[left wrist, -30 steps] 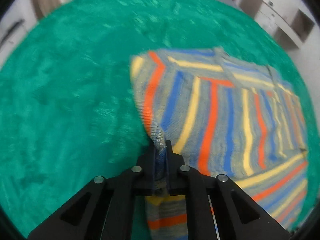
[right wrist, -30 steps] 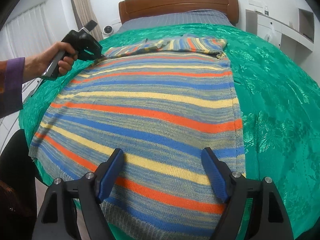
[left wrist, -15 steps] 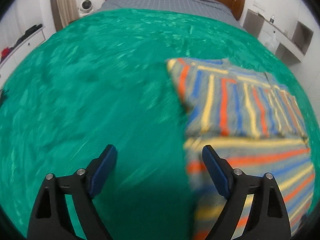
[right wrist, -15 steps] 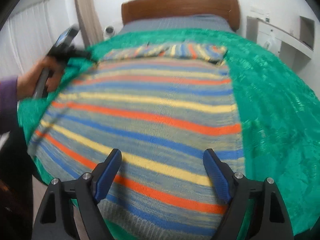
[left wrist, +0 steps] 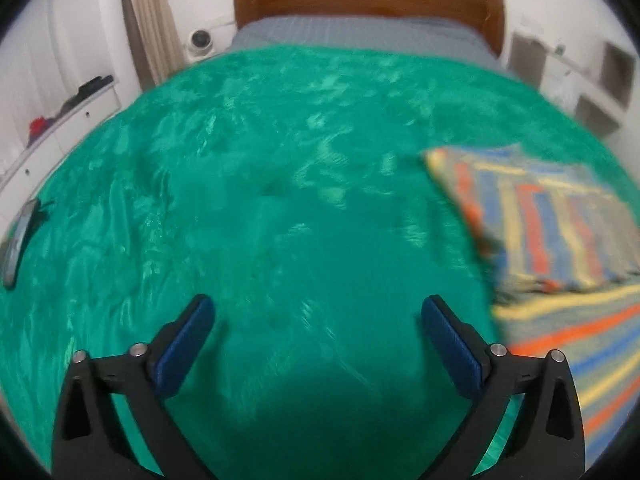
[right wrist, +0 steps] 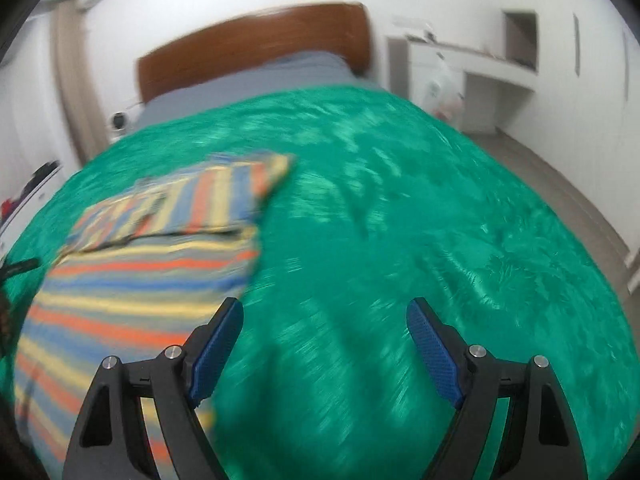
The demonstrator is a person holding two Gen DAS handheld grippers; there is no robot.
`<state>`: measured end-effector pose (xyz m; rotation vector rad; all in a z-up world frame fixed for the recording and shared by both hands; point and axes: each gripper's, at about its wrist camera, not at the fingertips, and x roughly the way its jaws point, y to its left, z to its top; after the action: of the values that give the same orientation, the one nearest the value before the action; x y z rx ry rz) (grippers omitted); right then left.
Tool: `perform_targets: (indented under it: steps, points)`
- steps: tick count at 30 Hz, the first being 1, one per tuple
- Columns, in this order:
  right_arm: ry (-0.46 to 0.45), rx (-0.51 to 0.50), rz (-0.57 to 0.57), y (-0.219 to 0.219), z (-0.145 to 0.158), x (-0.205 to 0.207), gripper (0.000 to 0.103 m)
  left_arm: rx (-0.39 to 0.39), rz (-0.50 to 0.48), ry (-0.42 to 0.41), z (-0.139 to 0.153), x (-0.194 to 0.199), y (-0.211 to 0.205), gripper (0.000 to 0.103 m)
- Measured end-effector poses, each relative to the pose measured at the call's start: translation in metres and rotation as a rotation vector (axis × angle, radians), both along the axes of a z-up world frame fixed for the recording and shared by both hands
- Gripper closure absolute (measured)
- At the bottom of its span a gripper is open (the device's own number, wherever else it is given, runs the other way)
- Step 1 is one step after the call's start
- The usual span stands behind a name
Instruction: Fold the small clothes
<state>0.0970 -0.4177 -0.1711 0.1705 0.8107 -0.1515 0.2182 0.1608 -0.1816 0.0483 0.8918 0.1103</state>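
A striped knit garment (left wrist: 560,264) in grey, blue, yellow and orange lies on the green bedspread (left wrist: 280,200), its far part folded over onto the body. In the left wrist view it sits at the right edge. My left gripper (left wrist: 316,340) hangs over bare bedspread to its left, jaws opening wide with nothing between them. In the right wrist view the garment (right wrist: 140,272) fills the left side. My right gripper (right wrist: 324,340) stands open over bedspread just right of the garment's edge, empty, its left finger (right wrist: 218,344) overlapping that edge in the picture.
A wooden headboard (left wrist: 368,4) and grey pillow area lie at the far end. A dark flat object (left wrist: 18,248) rests on the bedspread's left edge. White shelving (right wrist: 492,64) and floor lie right of the bed; a curtain (left wrist: 148,20) and low white cabinet stand left.
My left gripper let go of the sleeve, opened wide and swung left off the garment. My right gripper swung right, from over the garment's body to the bedspread beside it.
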Motion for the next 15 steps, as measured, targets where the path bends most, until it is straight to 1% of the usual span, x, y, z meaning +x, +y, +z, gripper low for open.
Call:
perform_targets:
  steps: [1, 2, 3, 4, 5, 6, 8, 9, 12, 15]
  points:
    - [0.02, 0.012, -0.024, -0.008, -0.008, 0.008, 0.02, 0.035, 0.003, 0.045, -0.011, 0.006, 0.001, 0.0]
    - [0.053, 0.032, -0.042, -0.017, -0.02, 0.016, 0.02, 0.025, -0.013, 0.064, -0.024, 0.01, 0.003, 0.0]
    - [0.101, 0.07, -0.061, -0.026, -0.037, 0.022, 0.019, -0.007, -0.01, 0.03, -0.026, 0.006, 0.008, 0.0]
    - [0.103, 0.103, -0.066, -0.03, -0.045, 0.022, 0.016, -0.025, -0.005, 0.007, -0.024, 0.002, 0.011, 0.0]
    - [0.064, 0.121, -0.062, -0.034, -0.046, 0.02, 0.015, -0.038, -0.004, -0.002, -0.024, 0.0, 0.013, 0.0]
    - [0.055, 0.128, -0.055, -0.034, -0.046, 0.019, 0.014, -0.048, -0.006, 0.001, -0.025, 0.0, 0.015, 0.0]
    - [0.052, 0.121, -0.047, -0.033, -0.046, 0.019, 0.012, -0.069, -0.007, 0.019, -0.028, 0.004, 0.018, 0.0]
    - [0.048, 0.124, -0.038, -0.033, -0.046, 0.019, 0.011, -0.072, -0.006, 0.016, -0.027, 0.004, 0.018, 0.0]
    - [0.037, 0.131, -0.035, -0.034, -0.047, 0.017, 0.009, -0.063, -0.006, 0.015, -0.026, 0.002, 0.016, 0.0]
    - [0.036, 0.107, -0.037, -0.029, -0.048, 0.015, 0.009, -0.066, -0.006, 0.015, -0.025, 0.0, 0.016, 0.0]
